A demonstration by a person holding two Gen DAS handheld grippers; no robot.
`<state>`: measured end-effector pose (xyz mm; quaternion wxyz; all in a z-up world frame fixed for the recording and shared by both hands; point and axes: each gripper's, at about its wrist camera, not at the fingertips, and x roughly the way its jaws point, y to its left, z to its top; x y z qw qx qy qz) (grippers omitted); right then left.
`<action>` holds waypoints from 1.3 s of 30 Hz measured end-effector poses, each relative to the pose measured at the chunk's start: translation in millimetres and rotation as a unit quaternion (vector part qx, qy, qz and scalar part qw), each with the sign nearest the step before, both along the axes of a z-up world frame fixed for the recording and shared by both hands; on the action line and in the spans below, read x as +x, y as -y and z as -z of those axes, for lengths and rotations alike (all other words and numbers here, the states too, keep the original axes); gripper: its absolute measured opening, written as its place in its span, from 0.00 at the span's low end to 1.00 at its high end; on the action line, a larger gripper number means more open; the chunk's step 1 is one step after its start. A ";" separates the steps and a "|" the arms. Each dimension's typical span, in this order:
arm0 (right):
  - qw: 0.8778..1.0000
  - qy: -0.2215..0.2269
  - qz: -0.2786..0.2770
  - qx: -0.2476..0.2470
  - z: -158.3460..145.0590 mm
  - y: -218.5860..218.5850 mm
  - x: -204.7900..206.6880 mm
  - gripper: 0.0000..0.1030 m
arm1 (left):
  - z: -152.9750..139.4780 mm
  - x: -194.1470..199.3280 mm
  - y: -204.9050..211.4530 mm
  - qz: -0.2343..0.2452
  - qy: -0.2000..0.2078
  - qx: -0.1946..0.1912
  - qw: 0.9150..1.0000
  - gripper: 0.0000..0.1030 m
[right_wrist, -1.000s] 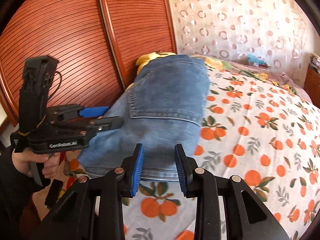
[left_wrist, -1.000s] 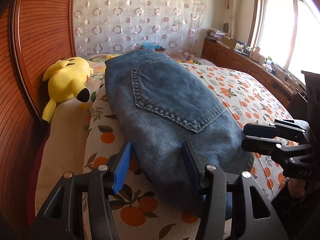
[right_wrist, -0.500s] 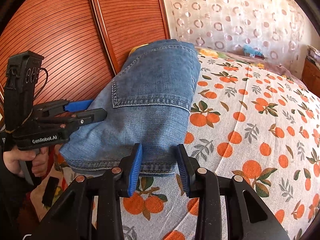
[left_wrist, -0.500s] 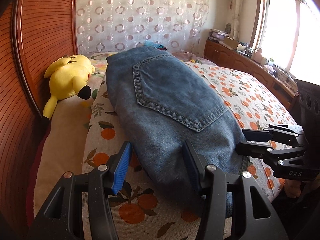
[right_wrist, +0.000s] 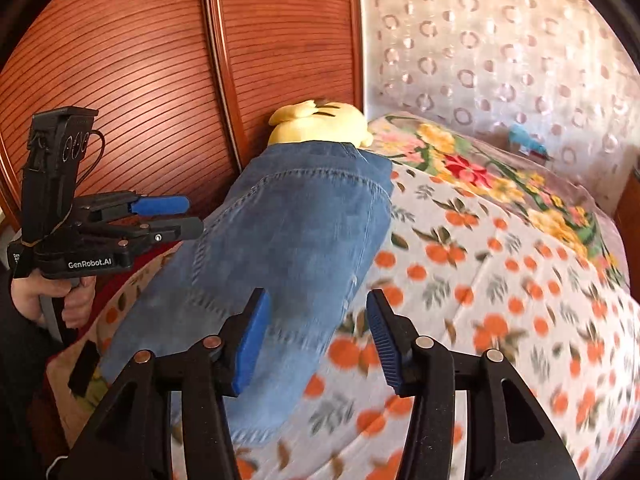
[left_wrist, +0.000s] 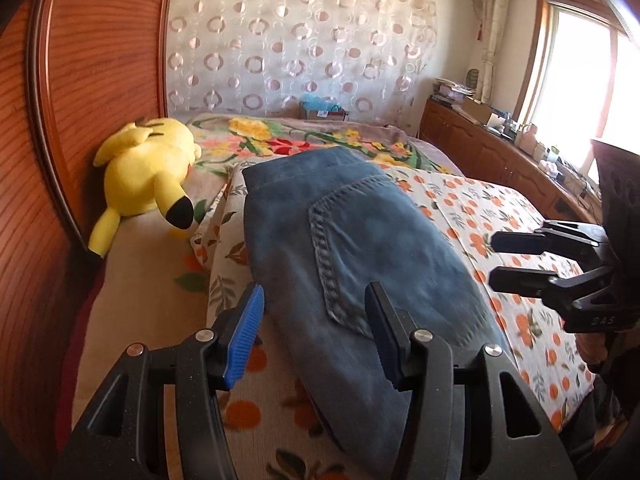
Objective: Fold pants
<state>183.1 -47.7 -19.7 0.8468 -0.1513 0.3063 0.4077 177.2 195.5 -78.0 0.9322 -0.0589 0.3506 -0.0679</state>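
Our folded jeans (left_wrist: 360, 248) lie on the bed (left_wrist: 500, 216). Our left tool (left_wrist: 312, 328) hangs half open, empty. Our right tool (right_wrist: 316, 328) is opening, gripping nothing.

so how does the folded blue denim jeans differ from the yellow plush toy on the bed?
The folded blue denim jeans lie flat and long down the orange-print bedspread; the yellow plush toy is rounded and bulky. The jeans sit mid-bed, the toy beside the wooden headboard. The jeans show a stitched pocket; the toy has black-tipped ears. Neither is gripped.

Left gripper (right_wrist: 176, 216): black frame, blue ribbed pads, silver screws, white "GenRobot.AI" | right gripper (right_wrist: 318, 336): same build
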 end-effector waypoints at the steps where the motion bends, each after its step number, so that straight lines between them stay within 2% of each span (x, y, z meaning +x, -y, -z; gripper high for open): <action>1: 1.000 -0.008 -0.004 -0.004 3.0 -5.4 10.8 0.51 | 2.1 4.7 -1.6 -0.002 -0.004 -0.001 1.000 0.52; 6: 0.998 -0.061 -0.022 0.000 15.3 -22.7 55.9 0.52 | 16.1 29.0 -10.5 -0.003 -0.027 -0.018 0.999 0.52; 11: 0.995 -0.091 -0.039 -0.007 31.8 -39.6 82.7 0.52 | 32.4 44.5 -10.2 0.002 -0.050 -0.024 0.998 0.52; 15: 0.994 -0.100 -0.048 0.001 39.5 -42.4 96.4 0.52 | 36.0 52.2 -13.2 0.008 -0.058 -0.034 0.998 0.52; 18: 0.993 -0.105 -0.053 0.007 42.1 -41.2 104.6 0.52 | 36.3 57.2 -17.9 0.006 -0.061 -0.037 0.997 0.61; 22: 0.993 -0.105 -0.050 0.013 43.4 -35.7 108.3 0.52 | 38.3 60.0 -20.9 0.004 -0.064 -0.048 0.997 0.63; 24: 0.994 -0.104 -0.043 0.017 43.2 -32.0 108.5 0.58 | 38.2 59.4 -20.0 0.002 -0.063 -0.042 0.997 0.67; 25: 0.994 -0.105 -0.037 0.020 44.8 -31.1 112.5 0.63 | 38.1 59.9 -20.2 0.002 -0.063 -0.042 0.997 0.67; 27: 0.993 -0.114 -0.033 0.025 46.9 -31.1 112.9 0.66 | 38.4 62.7 -22.8 0.002 -0.066 -0.047 0.997 0.67; 33: 0.991 -0.122 -0.045 0.039 52.5 -34.4 116.6 0.66 | 35.6 73.0 -23.8 0.007 -0.071 -0.059 0.996 0.67; 35: 0.991 -0.121 -0.046 0.042 54.4 -34.9 117.5 0.65 | 35.5 74.6 -23.4 0.011 -0.068 -0.064 0.996 0.63; 39: 0.989 -0.127 -0.056 0.048 57.1 -35.2 118.1 0.57 | 36.6 74.0 -21.0 0.018 -0.065 -0.074 0.995 0.57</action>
